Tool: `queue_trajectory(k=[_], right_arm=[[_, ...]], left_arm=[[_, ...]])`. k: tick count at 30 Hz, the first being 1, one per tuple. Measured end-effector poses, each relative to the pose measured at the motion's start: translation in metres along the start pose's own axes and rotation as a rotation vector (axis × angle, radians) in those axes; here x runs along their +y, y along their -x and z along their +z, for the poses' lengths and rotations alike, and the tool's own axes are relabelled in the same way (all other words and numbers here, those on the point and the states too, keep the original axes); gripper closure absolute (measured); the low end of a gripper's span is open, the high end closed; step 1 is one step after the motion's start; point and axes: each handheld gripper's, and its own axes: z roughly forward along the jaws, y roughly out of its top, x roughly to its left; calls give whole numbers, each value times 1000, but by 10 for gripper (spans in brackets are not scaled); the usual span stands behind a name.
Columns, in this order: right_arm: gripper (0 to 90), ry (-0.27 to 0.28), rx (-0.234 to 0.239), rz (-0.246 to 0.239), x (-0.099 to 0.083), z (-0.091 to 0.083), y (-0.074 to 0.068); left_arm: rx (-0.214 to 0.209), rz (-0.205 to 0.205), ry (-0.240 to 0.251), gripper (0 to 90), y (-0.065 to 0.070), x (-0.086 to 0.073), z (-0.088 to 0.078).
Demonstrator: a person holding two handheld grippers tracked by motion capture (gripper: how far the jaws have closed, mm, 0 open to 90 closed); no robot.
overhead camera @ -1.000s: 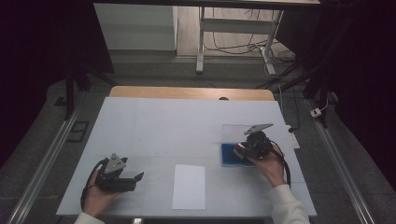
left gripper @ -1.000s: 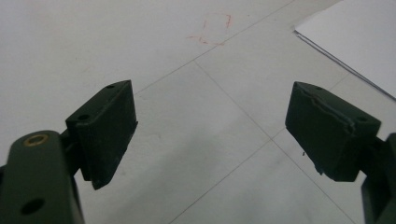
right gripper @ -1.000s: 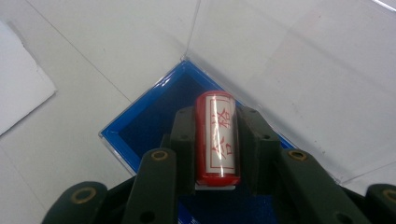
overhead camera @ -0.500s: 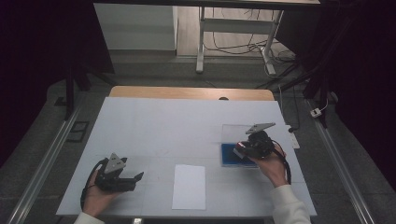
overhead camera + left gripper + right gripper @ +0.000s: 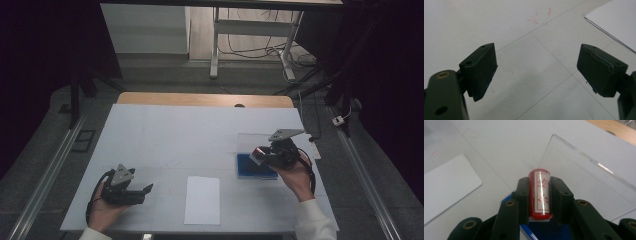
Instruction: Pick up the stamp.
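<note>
Right gripper [image 5: 539,202] pinches a red cylindrical stamp [image 5: 541,195] over the blue ink pad [image 5: 256,167]; left gripper [image 5: 536,72] rests spread. Next move, likely: press it onto the white paper sheet [image 5: 202,200].

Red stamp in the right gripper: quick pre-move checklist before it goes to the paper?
1. Grip: red stamp sits between both jaws of the right gripper, centred: ok.
2. Stamp over the blue ink pad; touching or lifted: cannot tell.
3. Ink on the stamp face: cannot tell, face hidden.
4. White paper lies flat, uncovered on the table: ok.
5. Left gripper open, beside the paper and off it: ok.
6. Clear lid of the pad stands open behind the stamp: ok.
</note>
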Motion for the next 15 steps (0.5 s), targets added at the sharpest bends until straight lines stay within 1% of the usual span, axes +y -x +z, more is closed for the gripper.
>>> queue_trajectory(k=[1, 2, 4, 8, 12, 15], right_arm=[[695, 0, 0, 0, 0, 0, 0], [695, 20, 6, 3, 1, -4, 0], [695, 29, 10, 7, 1, -6, -1], [695, 20, 14, 6, 2, -6, -2], [695, 21, 13, -2, 2, -6, -2], [695, 22, 19, 3, 3, -7, -3]], left_arm=[[0, 0, 0, 167, 0, 0, 0], [0, 0, -1, 167, 0, 0, 0], [1, 1, -3, 168, 0, 0, 0], [2, 1, -6, 167, 1, 0, 1], [2, -2, -6, 167, 1, 0, 1], [2, -1, -8, 168, 1, 0, 1]])
